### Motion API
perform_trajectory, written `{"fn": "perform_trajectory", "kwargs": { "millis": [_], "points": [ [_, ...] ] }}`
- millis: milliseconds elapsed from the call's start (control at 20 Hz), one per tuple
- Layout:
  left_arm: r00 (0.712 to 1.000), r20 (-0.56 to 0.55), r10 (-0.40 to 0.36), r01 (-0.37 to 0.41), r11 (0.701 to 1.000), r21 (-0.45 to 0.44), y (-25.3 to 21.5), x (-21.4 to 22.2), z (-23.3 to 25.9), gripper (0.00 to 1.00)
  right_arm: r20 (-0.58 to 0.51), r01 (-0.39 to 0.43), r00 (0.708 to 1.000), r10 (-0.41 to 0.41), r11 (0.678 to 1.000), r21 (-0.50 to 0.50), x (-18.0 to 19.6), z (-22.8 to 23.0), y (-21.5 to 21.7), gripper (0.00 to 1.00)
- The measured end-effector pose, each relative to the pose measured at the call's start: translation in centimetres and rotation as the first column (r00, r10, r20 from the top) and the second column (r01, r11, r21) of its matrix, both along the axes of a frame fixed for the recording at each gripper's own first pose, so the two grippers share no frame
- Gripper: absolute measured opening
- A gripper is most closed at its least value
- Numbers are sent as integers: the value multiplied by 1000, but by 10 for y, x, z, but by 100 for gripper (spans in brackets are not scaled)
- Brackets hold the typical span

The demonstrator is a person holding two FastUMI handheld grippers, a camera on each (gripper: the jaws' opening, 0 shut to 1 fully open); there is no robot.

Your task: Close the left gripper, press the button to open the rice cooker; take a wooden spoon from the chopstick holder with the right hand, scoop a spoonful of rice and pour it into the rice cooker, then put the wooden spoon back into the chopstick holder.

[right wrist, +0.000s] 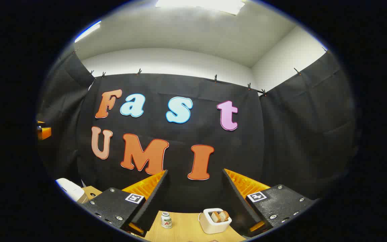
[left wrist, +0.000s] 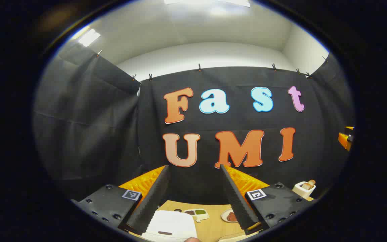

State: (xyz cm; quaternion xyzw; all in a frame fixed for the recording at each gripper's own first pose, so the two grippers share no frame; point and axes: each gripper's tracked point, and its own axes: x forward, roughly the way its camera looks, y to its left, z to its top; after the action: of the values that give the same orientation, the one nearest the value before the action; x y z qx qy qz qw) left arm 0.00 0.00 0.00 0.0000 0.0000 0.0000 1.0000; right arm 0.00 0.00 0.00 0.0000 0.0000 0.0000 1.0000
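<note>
While both grippers are held high and level, facing the booth wall:
Left gripper (left wrist: 195, 198): jaws spread wide, nothing between them; they should be pressed together before going down to the button.
Right gripper (right wrist: 195, 201): jaws spread, empty.
Rice cooker (left wrist: 171, 227): one, white, lid down, low between the left gripper's fingers.
Behind the cooker: one divided dish (left wrist: 196, 213); one plate (left wrist: 228, 216) to its right.
Far right of the cooker: one toaster (right wrist: 214, 220) with bread; one small bottle (right wrist: 166, 220) beside it.
Spoon, holder: cannot tell.

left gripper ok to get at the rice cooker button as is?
Probably yes. The rice cooker lies just below the left gripper, nothing between them. But its jaws stand open, so it must close first.
</note>
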Motion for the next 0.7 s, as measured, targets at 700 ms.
{"fn": "perform_trajectory", "kwargs": {
  "millis": [700],
  "points": [
    [998, -23, -57, 56, 998, -38, -33, 0, 4, 97, -26, 14, 1000, -14, 1000, -27, -12, -7, -27, 96]
  ]
}}
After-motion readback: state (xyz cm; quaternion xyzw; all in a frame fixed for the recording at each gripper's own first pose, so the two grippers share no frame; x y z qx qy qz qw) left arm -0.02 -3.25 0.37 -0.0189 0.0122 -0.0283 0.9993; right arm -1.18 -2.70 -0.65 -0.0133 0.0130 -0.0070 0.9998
